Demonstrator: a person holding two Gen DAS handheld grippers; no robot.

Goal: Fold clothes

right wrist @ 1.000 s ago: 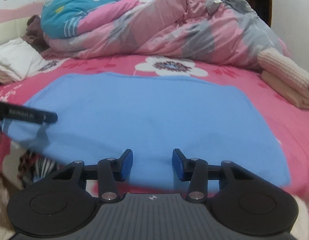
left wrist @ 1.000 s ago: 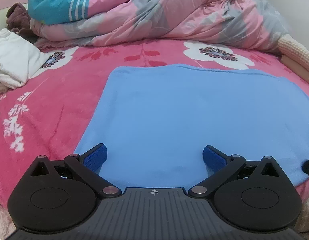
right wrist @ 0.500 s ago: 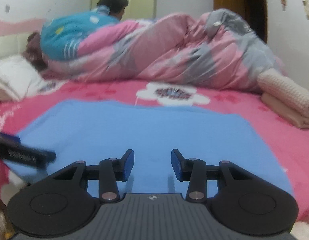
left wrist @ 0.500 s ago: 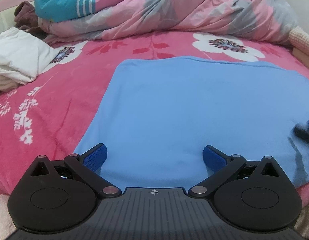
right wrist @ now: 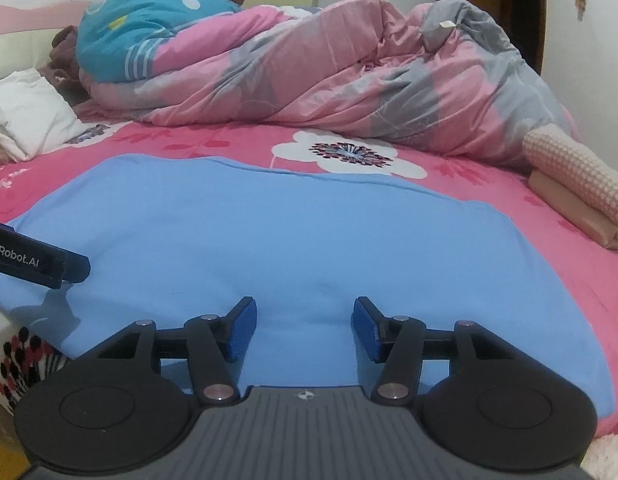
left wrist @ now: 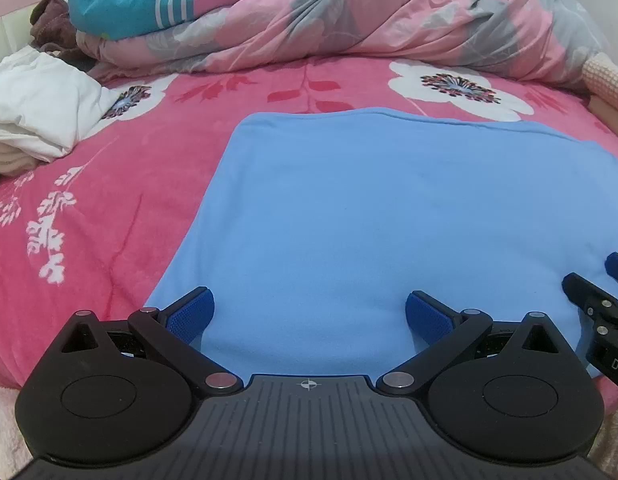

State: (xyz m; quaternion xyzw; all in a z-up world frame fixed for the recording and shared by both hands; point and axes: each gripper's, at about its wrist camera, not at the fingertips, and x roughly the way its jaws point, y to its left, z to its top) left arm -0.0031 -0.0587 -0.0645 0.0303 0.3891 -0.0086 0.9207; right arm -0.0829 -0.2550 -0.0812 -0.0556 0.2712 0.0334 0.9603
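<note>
**Blue garment flat on the bed, both tools over its near edge**

Left wrist view: the left tool (left wrist: 309,312) stands wide apart with nothing between its pads, over the near edge of the light blue garment (left wrist: 389,208), which lies flat on the pink floral bedsheet (left wrist: 89,208). The right tool (left wrist: 605,288) shows at the right edge.

Right wrist view: the right tool (right wrist: 304,326) is opening, unclamped, above the garment's (right wrist: 289,232) near hem. A pink-and-grey quilt (right wrist: 349,72) is heaped behind.

Garment (left wrist: 389,208) lies on bed (left wrist: 109,208), before quilt (left wrist: 349,12).
</note>
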